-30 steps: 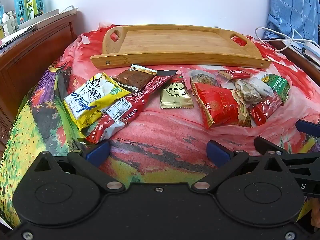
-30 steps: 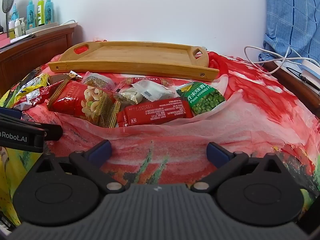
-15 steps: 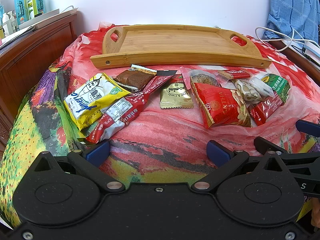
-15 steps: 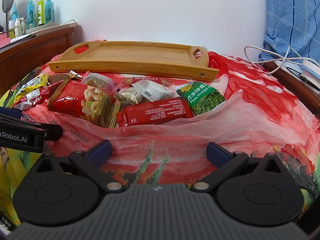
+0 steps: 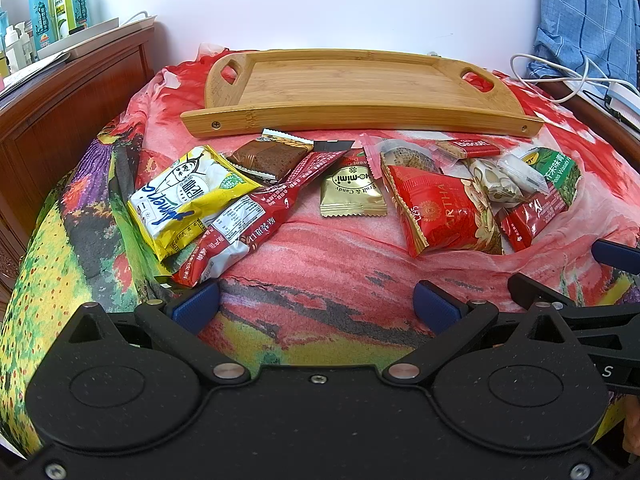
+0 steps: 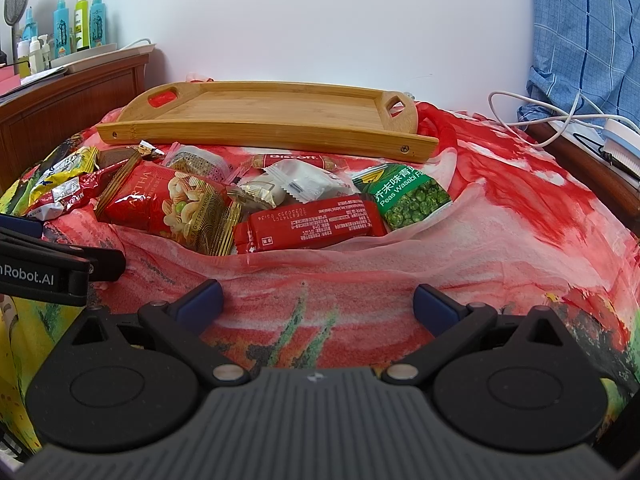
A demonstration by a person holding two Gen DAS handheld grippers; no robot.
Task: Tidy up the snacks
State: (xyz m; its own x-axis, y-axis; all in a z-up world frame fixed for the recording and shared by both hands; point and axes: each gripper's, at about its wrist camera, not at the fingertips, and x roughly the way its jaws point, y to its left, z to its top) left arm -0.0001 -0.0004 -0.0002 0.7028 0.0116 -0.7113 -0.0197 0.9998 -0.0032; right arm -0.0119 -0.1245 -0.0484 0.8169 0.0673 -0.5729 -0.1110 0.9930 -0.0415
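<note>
Roughly ten snack packets (image 5: 352, 196) strewn in a loose row across bed cover (image 5: 340, 276), just before near rim of bamboo tray (image 5: 360, 114). Tray bare; no packet inside it. Judged: task not yet begun, all packets left to move. Yellow packet (image 5: 188, 200) and long red packet (image 5: 256, 220) toward left edge of bed; red nut bag (image 6: 172, 204), red bar (image 6: 308, 226) and green pea bag (image 6: 404, 196) toward right. Left hand-held gripper (image 5: 316, 306) low over near edge of bed, jaws spread wide, nothing between them. Right hand-held gripper (image 6: 318, 304) alongside, level, likewise wide apart and holding nothing, pointed toward tray.
</note>
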